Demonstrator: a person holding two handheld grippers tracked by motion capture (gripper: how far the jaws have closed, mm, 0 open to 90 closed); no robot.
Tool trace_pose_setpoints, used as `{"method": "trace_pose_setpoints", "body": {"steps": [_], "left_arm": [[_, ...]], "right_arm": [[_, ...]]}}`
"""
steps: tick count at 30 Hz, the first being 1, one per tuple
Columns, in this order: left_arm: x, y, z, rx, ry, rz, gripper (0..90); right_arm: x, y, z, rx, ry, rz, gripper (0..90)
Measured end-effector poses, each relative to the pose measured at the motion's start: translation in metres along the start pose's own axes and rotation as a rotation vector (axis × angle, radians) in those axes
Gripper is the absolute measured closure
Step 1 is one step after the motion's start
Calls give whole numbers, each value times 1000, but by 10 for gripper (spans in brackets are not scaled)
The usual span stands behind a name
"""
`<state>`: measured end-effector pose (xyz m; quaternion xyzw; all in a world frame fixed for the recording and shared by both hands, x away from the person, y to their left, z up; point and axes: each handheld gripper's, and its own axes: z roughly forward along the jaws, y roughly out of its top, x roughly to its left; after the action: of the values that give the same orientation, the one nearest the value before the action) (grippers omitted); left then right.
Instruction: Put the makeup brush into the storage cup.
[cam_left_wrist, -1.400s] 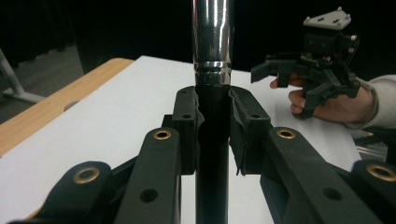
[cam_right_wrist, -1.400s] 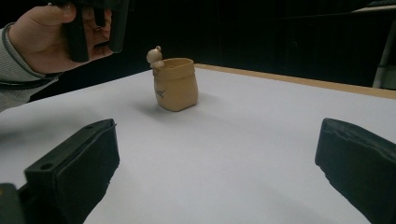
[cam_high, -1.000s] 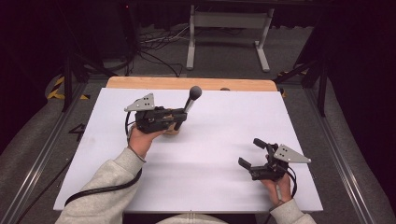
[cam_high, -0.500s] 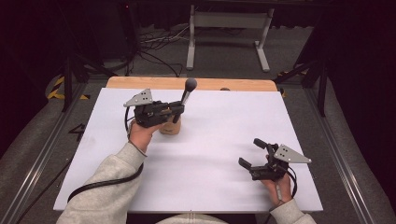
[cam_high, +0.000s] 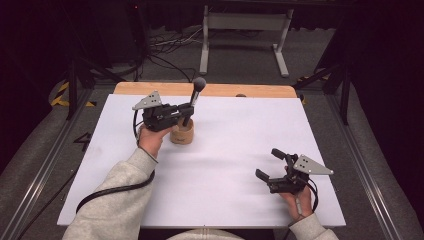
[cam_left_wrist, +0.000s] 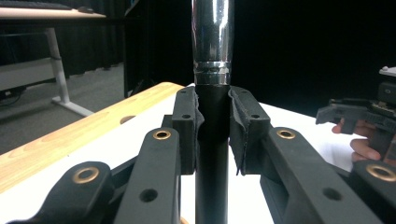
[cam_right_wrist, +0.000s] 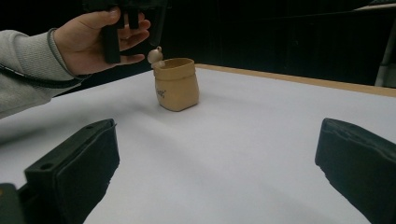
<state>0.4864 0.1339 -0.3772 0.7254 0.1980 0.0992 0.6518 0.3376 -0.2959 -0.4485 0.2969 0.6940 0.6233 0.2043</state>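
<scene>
A black rod (cam_high: 194, 100) with a ball-shaped head and a chrome section (cam_left_wrist: 212, 32) stands nearly upright over a small tan sack-shaped pot (cam_high: 181, 136) at the table's back left. My left gripper (cam_high: 187, 113) is shut on the rod's black shaft (cam_left_wrist: 212, 154), and its pads (cam_left_wrist: 187, 126) press both sides. The pot (cam_right_wrist: 176, 84) carries a small round knob at its rim; the rod's lower end is hidden. Near the front right, my right gripper (cam_high: 268, 163) is open, its jaws wide apart over the bare sheet (cam_right_wrist: 219, 163), well away from the pot.
A white sheet (cam_high: 225, 150) covers the table, with a strip of bare wood (cam_high: 240, 90) along the far edge. Beyond the table stand a metal frame (cam_high: 240, 20) and floor cables (cam_high: 160, 45). A grey sleeve (cam_high: 115, 200) comes in at the bottom left.
My left gripper has lifted slightly and tipped the rod from leaning right to nearly upright, uncovering the pot below it. The right gripper has stayed put.
</scene>
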Motion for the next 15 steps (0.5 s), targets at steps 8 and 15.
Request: {"method": "trace_pose_setpoints", "body": {"steps": [8, 15], "left_arm": [[4, -1, 2, -2, 40, 0, 743], [8, -5, 1, -13, 64, 8, 743]], "right_arm": [[0, 0, 0, -3, 1, 1, 0], [0, 0, 0, -4, 5, 3, 0]]}}
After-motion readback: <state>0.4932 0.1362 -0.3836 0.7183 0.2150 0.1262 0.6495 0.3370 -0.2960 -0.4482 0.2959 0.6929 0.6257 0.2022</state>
